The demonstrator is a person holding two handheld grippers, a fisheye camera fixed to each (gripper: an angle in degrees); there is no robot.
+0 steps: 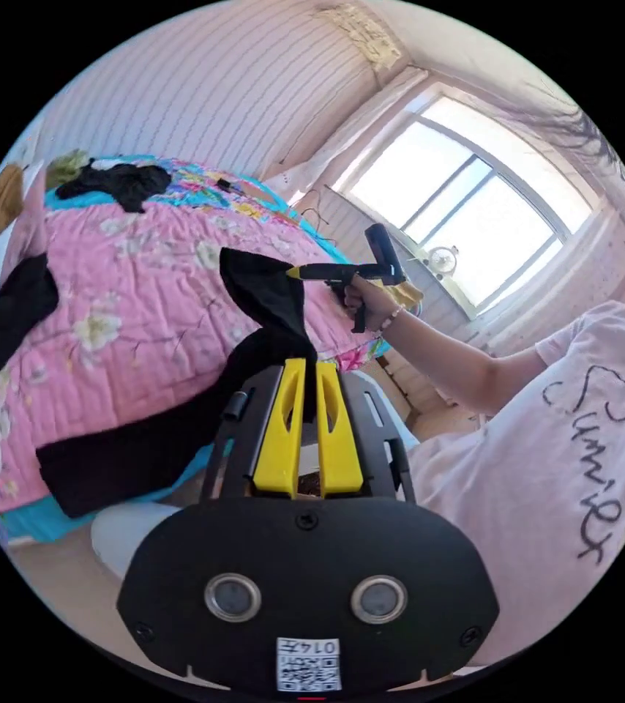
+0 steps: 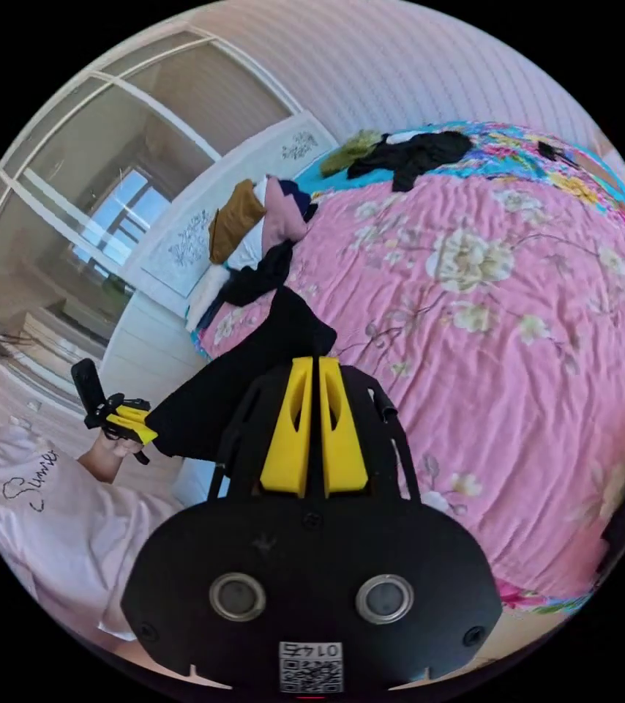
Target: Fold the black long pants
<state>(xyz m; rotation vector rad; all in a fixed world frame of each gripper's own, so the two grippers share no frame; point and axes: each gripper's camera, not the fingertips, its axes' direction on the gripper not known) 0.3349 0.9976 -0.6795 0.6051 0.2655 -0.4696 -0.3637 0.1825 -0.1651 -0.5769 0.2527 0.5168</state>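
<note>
Both grippers clamp the black pants and hold them above the near edge of the bed. Seen from its own camera, the left gripper has its yellow jaws pressed together on a bunched fold of the dark cloth, which rises toward 12 o'clock. From there the cloth runs to the right gripper, held in a hand at about 1 o'clock, its yellow tip biting the upper corner. Another part of the pants trails down toward 8 o'clock over the edge of the pink flowered quilt.

In the right gripper view, the right gripper is likewise closed on the black cloth, and the left gripper sits at 9 o'clock pinching the far end, so the fabric stretches between them. A heap of dark clothes lies at the far side of the bed, at 12 o'clock. More garments are piled against the headboard.
</note>
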